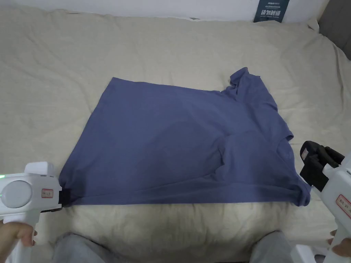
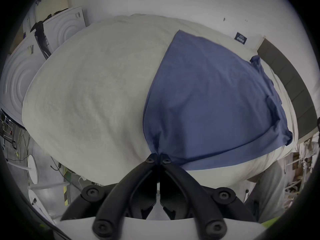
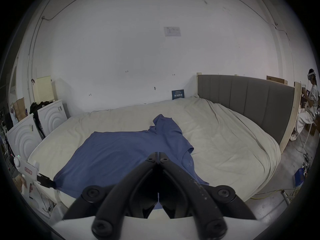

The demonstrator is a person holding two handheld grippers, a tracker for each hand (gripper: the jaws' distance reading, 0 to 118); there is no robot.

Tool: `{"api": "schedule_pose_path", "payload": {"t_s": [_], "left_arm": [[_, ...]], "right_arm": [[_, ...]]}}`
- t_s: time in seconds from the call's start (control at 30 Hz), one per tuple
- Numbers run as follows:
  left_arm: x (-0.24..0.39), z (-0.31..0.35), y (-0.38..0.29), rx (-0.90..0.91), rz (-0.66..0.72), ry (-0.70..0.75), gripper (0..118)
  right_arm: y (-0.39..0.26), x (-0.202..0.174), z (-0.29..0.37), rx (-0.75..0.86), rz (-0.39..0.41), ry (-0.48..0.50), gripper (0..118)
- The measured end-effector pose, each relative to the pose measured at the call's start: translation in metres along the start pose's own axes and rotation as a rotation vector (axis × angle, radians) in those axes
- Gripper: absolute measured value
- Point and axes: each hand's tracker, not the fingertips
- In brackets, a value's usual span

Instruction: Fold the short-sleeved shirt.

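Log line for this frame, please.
left gripper: shut on shirt hem corner | right gripper: shut, empty, above shirt | bed

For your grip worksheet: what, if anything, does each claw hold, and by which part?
Left claw pinches the blue shirt at its near hem corner. Right claw is shut on nothing.

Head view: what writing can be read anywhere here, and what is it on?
Dark blue sign against the wall: white characters, too blurred to read.
Red-bordered sticker on left gripper: too small to read.
Second sticker on right gripper: too small to read.
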Motion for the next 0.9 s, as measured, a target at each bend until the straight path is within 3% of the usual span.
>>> {"api": "schedule_pose_path", "payload": {"t_s": [0.17, 0.23, 0.27, 0.37, 0.4, 0.47, 0.63, 0.7, 0.73, 0.77, 0.83, 0.9], "left_arm": [[0.004, 0.046, 0.013, 0.176, 0.064, -0.035, 1], [0.003, 0.062, 0.018, 0.245, 0.097, -0.055, 1], [0.003, 0.068, 0.02, 0.27, 0.109, -0.063, 1], [0.005, 0.075, 0.022, 0.28, 0.136, -0.076, 1], [0.005, 0.075, 0.022, 0.285, 0.146, -0.081, 1], [0.007, 0.072, 0.022, 0.28, 0.152, -0.08, 1], [0.01, 0.058, 0.02, 0.246, 0.175, -0.057, 1], [0.009, 0.055, 0.019, 0.237, 0.187, -0.057, 1], [0.01, 0.054, 0.018, 0.235, 0.191, -0.056, 1], [0.01, 0.053, 0.018, 0.232, 0.196, -0.055, 1], [0.008, 0.051, 0.019, 0.224, 0.214, -0.051, 1], [0.004, 0.053, 0.022, 0.216, 0.259, -0.071, 1]], "right_arm": [[0.006, 0.026, -0.011, -0.091, 0.042, -0.054, 2], [0.008, 0.041, -0.023, -0.205, 0.042, -0.058, 5], [0.008, 0.051, -0.031, -0.234, 0.021, -0.068, 24], [-0.001, 0.074, -0.059, -0.427, -0.004, -0.043, 110], [-0.008, 0.08, -0.07, -0.488, -0.027, -0.039, 118], [-0.025, 0.085, -0.086, -0.542, -0.027, -0.037, 118], [-0.065, 0.077, -0.115, -0.604, 0.059, -0.106, 116], [-0.075, 0.081, -0.13, -0.615, 0.063, -0.129, 82], [-0.078, 0.083, -0.133, -0.616, 0.054, -0.129, 56], [-0.08, 0.085, -0.136, -0.629, 0.024, -0.124, 24], [-0.078, 0.09, -0.135, -0.625, -0.038, -0.097, 11], [-0.067, 0.094, -0.126, -0.617, -0.055, -0.056, 9]]}}
